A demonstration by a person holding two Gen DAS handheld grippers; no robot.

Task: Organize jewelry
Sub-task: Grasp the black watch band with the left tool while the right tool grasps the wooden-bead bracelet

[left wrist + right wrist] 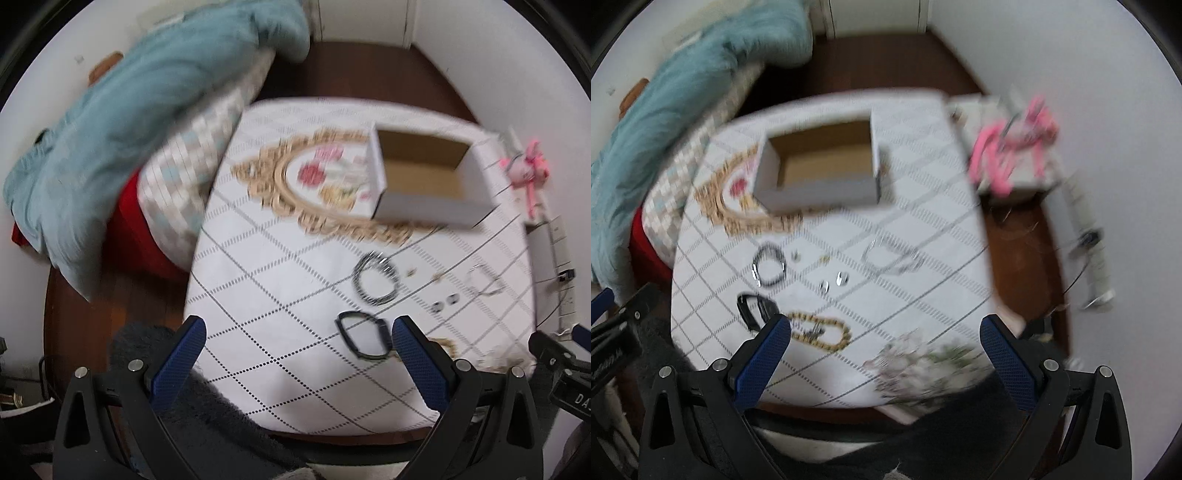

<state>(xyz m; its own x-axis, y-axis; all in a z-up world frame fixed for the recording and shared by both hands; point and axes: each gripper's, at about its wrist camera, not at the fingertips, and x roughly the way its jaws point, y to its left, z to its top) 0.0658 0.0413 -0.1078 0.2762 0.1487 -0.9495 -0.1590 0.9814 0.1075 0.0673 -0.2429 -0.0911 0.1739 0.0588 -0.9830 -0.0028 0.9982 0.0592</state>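
I am looking out over a lived-in room at home, likely a bedroom. A teal blanket (pixel 147 110) is lying heaped on a checked pillow (pixel 195 173) up and left of my jaws. Ahead of them a small table is wearing a flowery quilted cloth (pixel 295 280), standing on dark wood flooring (pixel 369 70) between plain white walls (pixel 1071 55).

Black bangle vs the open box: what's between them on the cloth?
The dark beaded bracelet lies between the black bangle and the open box, then the cloth's gold oval print. Clearest in the left wrist view.
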